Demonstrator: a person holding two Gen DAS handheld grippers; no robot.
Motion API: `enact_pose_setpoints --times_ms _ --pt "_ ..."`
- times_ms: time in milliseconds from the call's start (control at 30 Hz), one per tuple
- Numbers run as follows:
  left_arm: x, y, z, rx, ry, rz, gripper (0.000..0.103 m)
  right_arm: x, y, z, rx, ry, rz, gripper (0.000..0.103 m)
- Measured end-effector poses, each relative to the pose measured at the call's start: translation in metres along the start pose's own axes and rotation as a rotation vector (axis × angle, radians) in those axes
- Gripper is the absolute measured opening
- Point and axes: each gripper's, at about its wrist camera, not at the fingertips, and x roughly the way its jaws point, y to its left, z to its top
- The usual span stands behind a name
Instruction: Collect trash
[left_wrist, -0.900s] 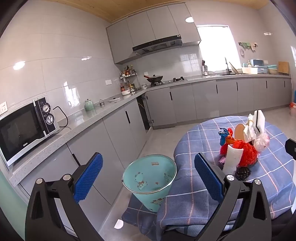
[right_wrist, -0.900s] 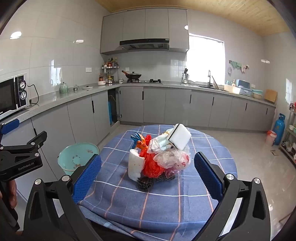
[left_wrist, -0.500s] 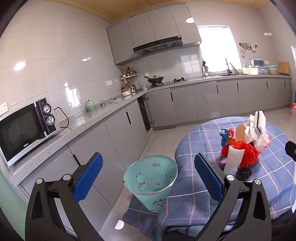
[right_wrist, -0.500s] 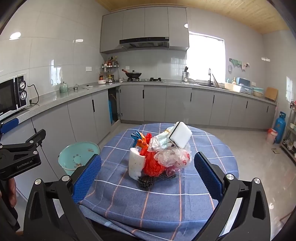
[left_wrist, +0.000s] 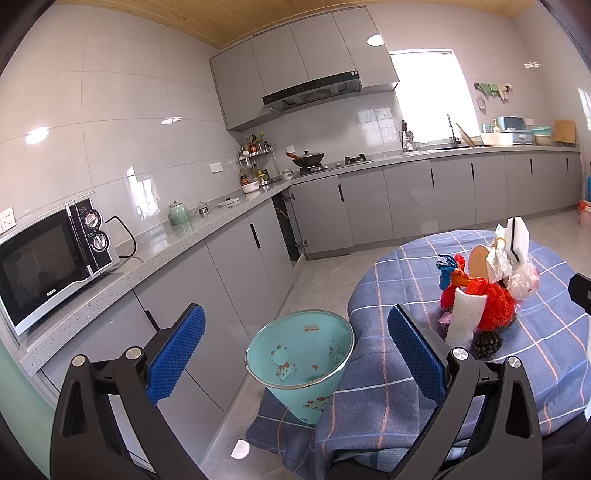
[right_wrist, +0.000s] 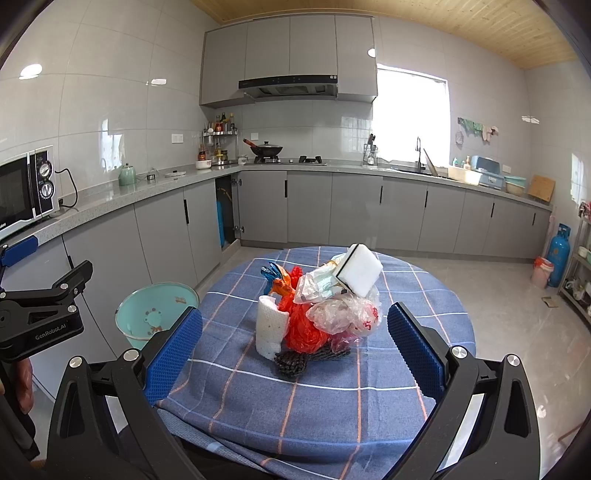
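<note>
A heap of trash (right_wrist: 317, 306) lies in the middle of a round table covered by a blue checked cloth (right_wrist: 332, 391): a red plastic bag, a clear bag, a white paper roll (right_wrist: 270, 329), a white sponge (right_wrist: 360, 270) and a dark scrap. In the left wrist view the same heap (left_wrist: 484, 295) sits to the right. A teal bin (left_wrist: 301, 360) stands on the floor beside the table, straight ahead of my left gripper (left_wrist: 295, 350), which is open and empty. My right gripper (right_wrist: 294, 350) is open, short of the heap. The bin (right_wrist: 155, 314) shows left of the table.
Grey cabinets and a worktop run along the left and back walls, with a microwave (left_wrist: 48, 258) at the left. Bare floor lies between the cabinets and the table. A blue gas cylinder (right_wrist: 557, 254) and a small pink bin (right_wrist: 540, 271) stand at the far right.
Both views have shifted slightly: the bin and the heap sit a little further right in the left wrist view. Both grippers stay open and empty.
</note>
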Motion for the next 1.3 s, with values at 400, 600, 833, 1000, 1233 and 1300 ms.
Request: enact_pose_setpoints --times_ms 400,600,833,1000,1233,1300 --pt "0.0005 -0.0009 0.0001 -0.002 0.001 0.001 0.097 0.0000 -0.0040 0.0015 0.004 -0.001 -0.004 0.099" --pt "0.0020 -0.0003 0.0002 -0.004 0.001 0.000 0.097 0.0008 -0.0048 0.0025 0.005 -0.003 -0.006 0.098" --pt "0.0025 0.0008 0.0004 -0.005 0.000 0.002 0.097 0.0012 -0.0055 0.0030 0.003 0.001 -0.004 0.099" --pt "0.0021 0.0037 0.0011 -0.007 -0.001 0.003 0.097 0.0010 -0.0049 0.0019 0.002 0.002 -0.003 0.099" --pt "0.0030 0.0053 0.0007 -0.011 -0.006 0.008 0.097 -0.0002 -0.0049 0.0017 0.003 0.004 0.000 0.099" --pt "0.0029 0.0054 0.0007 -0.011 -0.007 0.008 0.097 -0.0003 -0.0050 0.0015 0.003 0.004 0.001 0.099"
